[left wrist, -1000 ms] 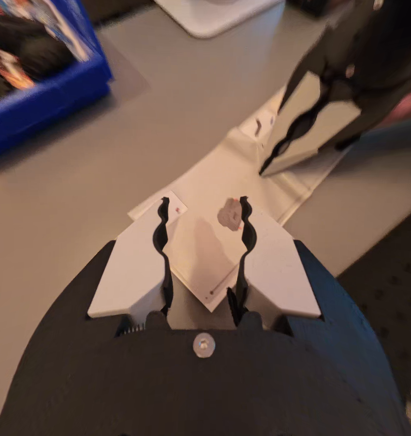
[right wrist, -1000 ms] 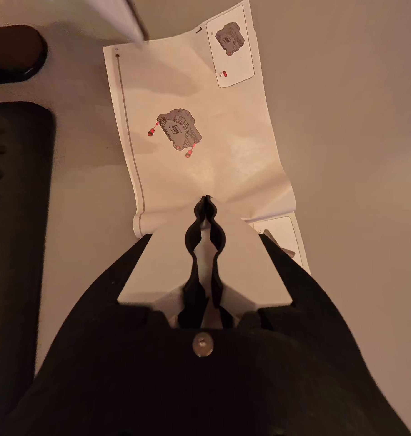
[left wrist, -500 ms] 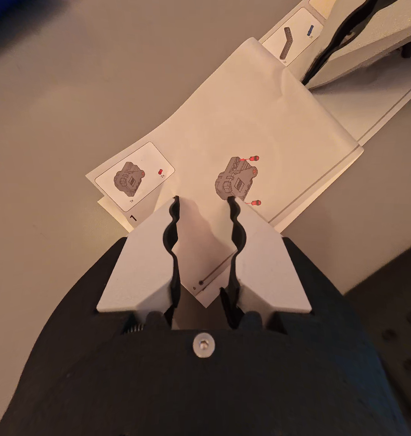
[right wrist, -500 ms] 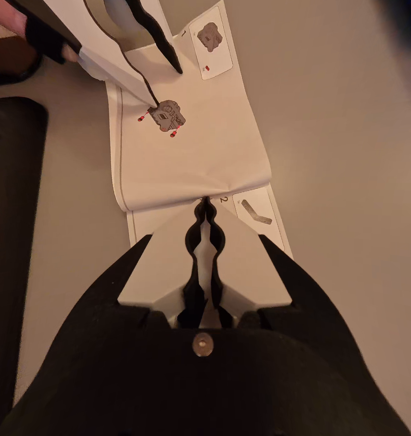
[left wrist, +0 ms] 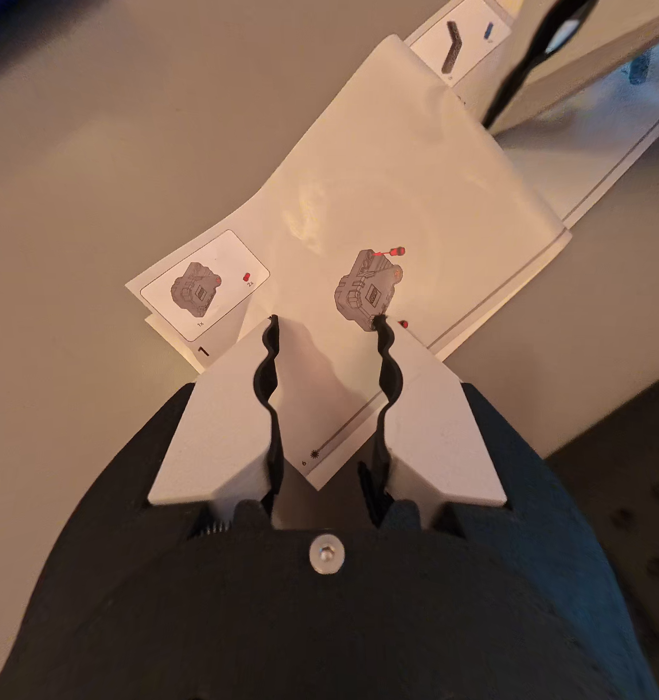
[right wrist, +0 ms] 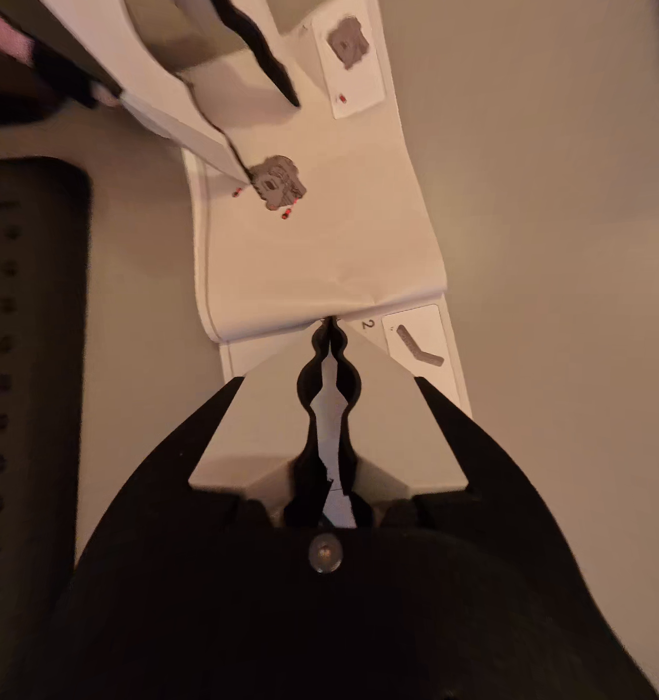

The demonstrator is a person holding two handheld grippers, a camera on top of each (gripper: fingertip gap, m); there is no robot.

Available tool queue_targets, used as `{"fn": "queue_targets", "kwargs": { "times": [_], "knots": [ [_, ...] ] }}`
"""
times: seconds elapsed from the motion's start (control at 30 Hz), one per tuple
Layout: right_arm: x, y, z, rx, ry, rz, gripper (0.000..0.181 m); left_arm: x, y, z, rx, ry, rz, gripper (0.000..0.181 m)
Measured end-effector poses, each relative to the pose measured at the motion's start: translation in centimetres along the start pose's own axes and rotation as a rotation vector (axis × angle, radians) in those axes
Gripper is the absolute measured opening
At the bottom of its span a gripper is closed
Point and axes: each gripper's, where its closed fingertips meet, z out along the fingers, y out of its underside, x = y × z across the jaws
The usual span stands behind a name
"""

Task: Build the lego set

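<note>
Left wrist view: the left gripper (left wrist: 326, 322) hangs over the near corner of the instruction booklet (left wrist: 388, 182), jaws spread wide, nothing between them. Its right fingertip sits right over the printed grey block drawing. The booklet is glossy white paper, top page bowed up into a soft hump, lying on a smooth beige bench (left wrist: 93, 170). Loads of bare bench out to the left. To the right the bench ends in a straight edge, with a dark perforated mat (left wrist: 623, 511) past it. The right gripper (left wrist: 509, 110) shows at the top right corner, tip down on the far page.

Right wrist view: the right gripper (right wrist: 330, 322) has its wavy black pads pinched together at the tips, right at the booklet's (right wrist: 320, 257) fold where the curled page meets the flat one. Can't tell whether paper is actually caught in there. The left gripper (right wrist: 271, 140) comes in from the top left, white wedge fingers apart, one tip by the grey drawing. Plain bench (right wrist: 547, 227) fills the right side; the holed mat (right wrist: 25, 341) runs down the left.
</note>
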Motion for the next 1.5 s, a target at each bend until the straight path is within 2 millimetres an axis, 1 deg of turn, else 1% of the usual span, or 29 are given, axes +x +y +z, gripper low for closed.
{"fn": "queue_targets", "kwargs": {
  "times": [0.03, 0.13, 0.17, 0.23, 0.3, 0.37, 0.5, 0.57, 0.6, 0.67, 0.73, 0.77, 0.83, 0.9, 0.97, 1.0, 1.03, 1.07, 1.13, 1.2, 1.23, 1.27, 1.33, 1.37, 1.4, 1.47, 1.5],
  "knots": [
    [-0.6, -0.1, -0.2, 0.036, -0.026, -0.004, 0.000, 0.0, 0.0, 0.0, 0.007, 0.000, -0.003, 0.050],
    [-2.7, -1.4, -0.9, 0.161, -0.118, 0.003, 0.000, 0.0, 0.0, 0.0, 0.003, -0.002, 0.005, 0.050],
    [-3.0, -1.3, -0.8, 0.147, -0.123, -0.002, 0.000, 0.0, 0.0, 0.0, 0.000, -0.003, 0.005, 0.050],
    [-2.7, 0.1, 0.3, 0.049, -0.086, -0.033, 0.000, 0.0, 0.0, 0.0, -0.003, -0.005, 0.006, 0.050],
    [-2.8, 0.3, 0.6, 0.034, -0.088, -0.028, 0.000, 0.0, 0.1, -0.1, 0.001, -0.005, 0.002, 0.050],
    [-2.7, 0.5, 0.9, -0.001, -0.034, -0.075, 0.000, -0.1, 0.2, -0.1, 0.004, -0.009, -0.003, 0.050],
    [-2.8, 0.6, 1.1, -0.184, 0.027, -0.148, 0.000, -0.2, 0.2, -0.2, 0.005, -0.008, -0.004, 0.050],
    [-2.8, 0.4, 1.0, -0.226, 0.062, -0.216, 0.000, -0.2, 0.3, -0.2, 0.003, -0.010, -0.004, 0.050],
    [-3.5, -0.1, 0.8, -0.193, 0.031, -0.214, 0.000, -0.2, 0.3, -0.2, 0.009, -0.009, -0.007, 0.050],
    [-5.8, -1.2, 0.4, -0.092, -0.102, -0.144, 0.000, -0.2, 0.3, -0.2, 0.028, -0.011, -0.016, 0.050],
    [-5.8, 0.5, 1.3, -0.141, -0.083, -0.160, 0.000, -0.2, 0.3, -0.2, 0.040, -0.010, -0.017, 0.050],
    [-5.8, 0.7, 1.9, -0.125, -0.080, -0.137, 0.000, -0.3, 0.3, -0.2, 0.039, -0.013, -0.016, 0.050],
    [-5.9, 0.6, 2.1, -0.096, -0.083, -0.105, 0.000, -0.3, 0.4, -0.3, 0.037, -0.009, -0.014, 0.050],
    [-5.9, 0.5, 2.1, -0.104, -0.074, -0.117, 0.000, -0.2, 0.3, -0.3, 0.032, -0.004, -0.018, 0.052],
    [-6.1, -0.1, 1.6, -0.053, -0.124, -0.068, 0.000, -0.2, 0.3, -0.3, 0.037, 0.000, -0.037, 0.057],
    [-5.9, -0.6, 0.9, -0.012, -0.135, -0.042, 0.000, -0.3, 0.3, -0.5, 0.044, -0.001, -0.045, 0.059],
    [-5.0, -0.6, 0.3, 0.002, -0.101, -0.044, 0.000, -0.3, 0.1, -0.7, 0.062, 0.008, -0.054, 0.059],
    [-3.9, -0.2, -0.2, -0.010, -0.044, -0.058, 0.003, -0.4, -0.3, -1.1, 0.085, 0.019, -0.069, 0.060],
    [-1.5, 0.4, -1.2, -0.022, 0.024, -0.015, 0.029, -1.6, -0.9, -2.1, 0.112, -0.004, -0.097, 0.063],
    [0.6, 0.0, -1.7, 0.020, 0.023, 0.065, 0.045, -2.9, -1.0, -2.5, 0.107, -0.018, -0.133, 0.069],
    [1.7, 0.0, -1.5, 0.016, 0.032, 0.080, 0.058, -3.4, -0.9, -2.6, 0.101, -0.017, -0.156, 0.070],
    [2.5, 0.1, -1.0, -0.002, 0.031, 0.083, 0.062, -3.9, -0.6, -2.4, 0.090, -0.013, -0.182, 0.072],
    [3.1, -0.1, 0.3, -0.025, -0.019, 0.089, 0.074, -4.2, 0.2, -1.8, 0.056, 0.019, -0.226, 0.078],
    [3.1, -0.5, 0.9, -0.028, -0.049, 0.076, 0.075, -4.1, 0.4, -1.6, 0.054, 0.029, -0.234, 0.077],
    [3.1, -0.8, 1.4, -0.030, -0.065, 0.047, 0.072, -4.0, 0.5, -1.3, 0.054, 0.034, -0.237, 0.077],
    [2.7, -1.7, 2.2, -0.015, -0.116, 0.010, 0.063, -3.9, 0.5, -1.1, 0.069, 0.022, -0.230, 0.076],
    [2.6, -2.1, 2.5, -0.010, -0.142, 0.012, 0.052, -3.9, 0.6, -1.0, 0.075, 0.013, -0.229, 0.075]
  ]
}}
